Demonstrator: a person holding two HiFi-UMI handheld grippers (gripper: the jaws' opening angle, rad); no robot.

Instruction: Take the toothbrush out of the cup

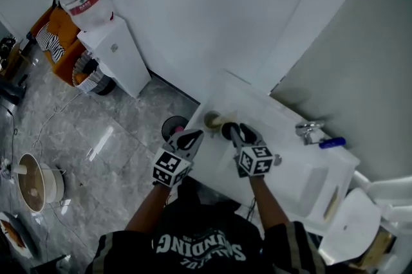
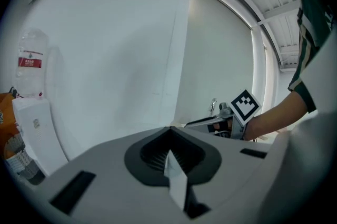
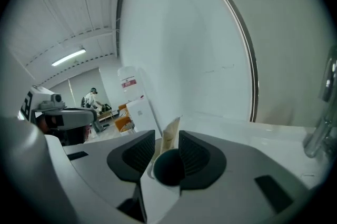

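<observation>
On the white counter (image 1: pixel 283 166) stands a pale cup (image 1: pixel 212 118) with a beige flat piece, the toothbrush (image 3: pixel 169 136), sticking up out of it. A dark cup (image 3: pixel 167 168) sits just in front of it. My right gripper (image 1: pixel 235 131) is open, and its two jaws stand on either side of the dark cup without clearly pressing on it. My left gripper (image 1: pixel 191 136) hangs shut and empty at the counter's left edge, apart from both cups. In the left gripper view the closed pads (image 2: pixel 158 152) face the wall and neither cup shows.
A faucet (image 1: pixel 309 130) and a blue item (image 1: pixel 331 143) stand at the counter's far right, beside a sink basin (image 1: pixel 315 184). On the floor to the left are a round dark bin (image 1: pixel 172 127), a water dispenser (image 1: pixel 112 54) and a pot (image 1: pixel 32 184). A white chair (image 1: pixel 354 222) stands at right.
</observation>
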